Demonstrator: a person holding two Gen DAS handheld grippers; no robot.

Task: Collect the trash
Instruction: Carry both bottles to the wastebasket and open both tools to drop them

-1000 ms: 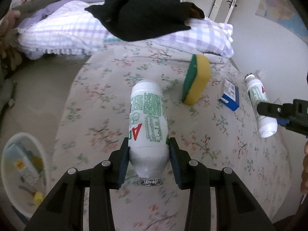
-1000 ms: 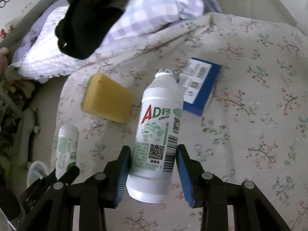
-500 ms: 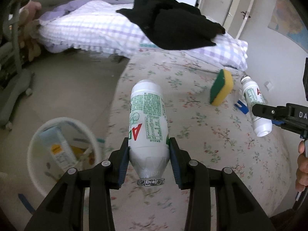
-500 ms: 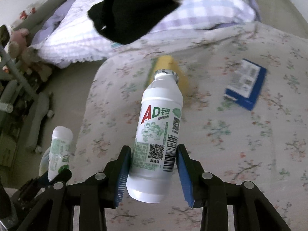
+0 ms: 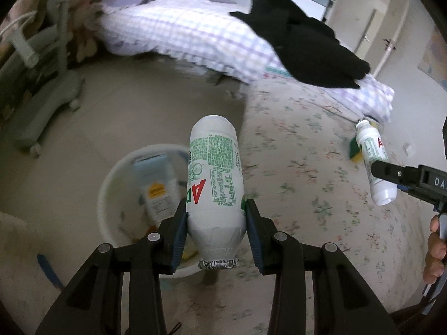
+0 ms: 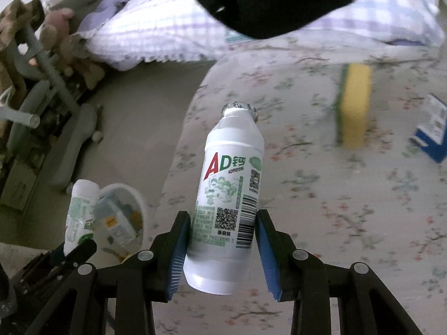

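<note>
Blue box (image 6: 431,136) in right wrist view only; person's fingers (image 5: 434,248) in left.

Both my hands have swung away from the bed toward the floor. The white bin (image 5: 117,184), a second ago at my left view's seven o'clock edge, now sits right behind my left bottle (image 5: 215,173). In my right view the sponge (image 6: 354,106) and blue box (image 6: 430,136) have slid out to two o'clock.
</note>
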